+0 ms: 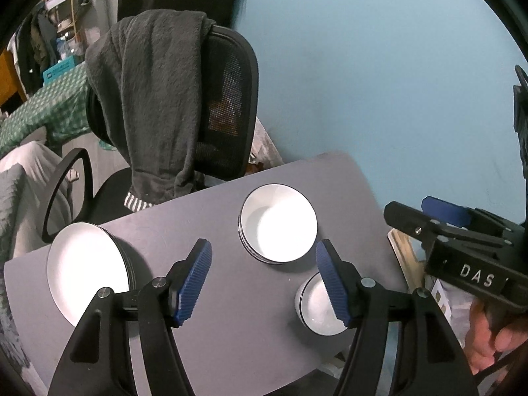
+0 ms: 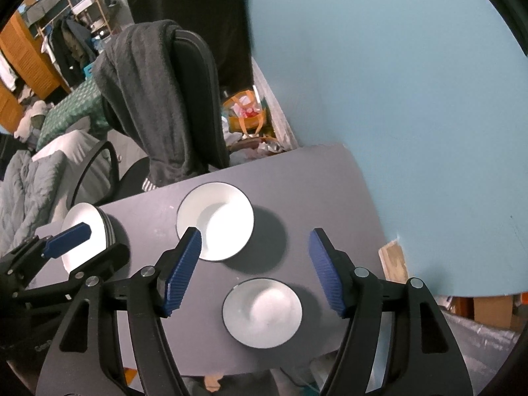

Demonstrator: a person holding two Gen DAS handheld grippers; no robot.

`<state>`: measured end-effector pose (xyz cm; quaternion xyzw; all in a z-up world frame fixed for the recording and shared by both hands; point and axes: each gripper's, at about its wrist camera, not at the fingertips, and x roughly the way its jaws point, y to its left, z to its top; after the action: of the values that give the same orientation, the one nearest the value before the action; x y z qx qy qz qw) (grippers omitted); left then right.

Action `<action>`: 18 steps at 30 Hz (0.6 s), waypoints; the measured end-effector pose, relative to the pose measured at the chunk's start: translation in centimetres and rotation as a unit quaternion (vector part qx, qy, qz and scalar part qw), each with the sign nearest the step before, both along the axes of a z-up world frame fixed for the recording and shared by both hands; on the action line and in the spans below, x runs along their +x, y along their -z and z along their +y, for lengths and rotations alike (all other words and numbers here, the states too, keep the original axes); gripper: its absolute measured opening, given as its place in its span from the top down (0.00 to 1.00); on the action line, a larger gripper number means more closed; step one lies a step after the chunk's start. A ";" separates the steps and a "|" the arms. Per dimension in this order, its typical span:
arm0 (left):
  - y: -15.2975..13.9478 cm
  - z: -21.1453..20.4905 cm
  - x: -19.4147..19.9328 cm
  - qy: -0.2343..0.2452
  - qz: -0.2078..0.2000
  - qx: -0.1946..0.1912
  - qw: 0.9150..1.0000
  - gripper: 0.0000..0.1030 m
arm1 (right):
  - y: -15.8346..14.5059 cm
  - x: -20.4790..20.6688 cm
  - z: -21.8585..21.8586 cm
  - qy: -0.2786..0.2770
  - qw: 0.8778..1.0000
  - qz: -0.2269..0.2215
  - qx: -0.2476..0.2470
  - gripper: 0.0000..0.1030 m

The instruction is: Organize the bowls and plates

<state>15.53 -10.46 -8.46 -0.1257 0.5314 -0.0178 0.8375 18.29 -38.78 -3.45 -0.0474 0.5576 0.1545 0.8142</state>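
Both grippers hang above the small grey table [image 2: 313, 178] with nothing in them. From its own camera the right gripper [image 2: 254, 270] has its blue pads spread wide, and the small bowl [image 2: 262, 312] sits directly below and between them, apart from both pads. That looks like a deliberate line-up: fingers parted wider than the rim so they can drop around it or pinch one edge.

Just ahead of that gripper, a little to its left, is the stack of bowls [image 2: 215, 221], dark rims layered under the white top one. My guess is the lone bowl belongs on that pile, which would explain why it is being addressed first.

Over on the other side, the left gripper [image 1: 264, 280] is equally wide open and empty. Off to its left, at the table's edge, stands the stack of plates [image 1: 87, 267], and the bowl stack lies just ahead of it. It seems parked between the two piles, out of the right one's way.

Beyond the table stands an office chair [image 1: 231, 105] with a dark towel [image 1: 151, 99] draped over its back.
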 end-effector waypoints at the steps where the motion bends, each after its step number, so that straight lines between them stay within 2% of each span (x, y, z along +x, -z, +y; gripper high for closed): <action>1: 0.0 -0.1 -0.1 0.001 0.000 0.000 1.000 0.34 | 0.0 -0.1 -0.2 0.003 1.000 0.000 0.000 0.35; 8: 0.8 -1.5 -0.4 0.026 0.014 -0.007 1.000 0.34 | 0.3 -1.4 -1.7 0.032 0.999 0.010 0.000 0.35; 18: 2.0 -4.5 -0.7 0.096 0.017 0.009 0.995 0.34 | 1.1 -2.5 -4.6 0.069 0.997 0.026 -0.009 0.35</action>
<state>14.78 -14.97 -10.49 -0.0667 0.5553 -0.0909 0.8240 15.74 -43.43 -4.51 -0.0122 0.5817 0.0936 0.8079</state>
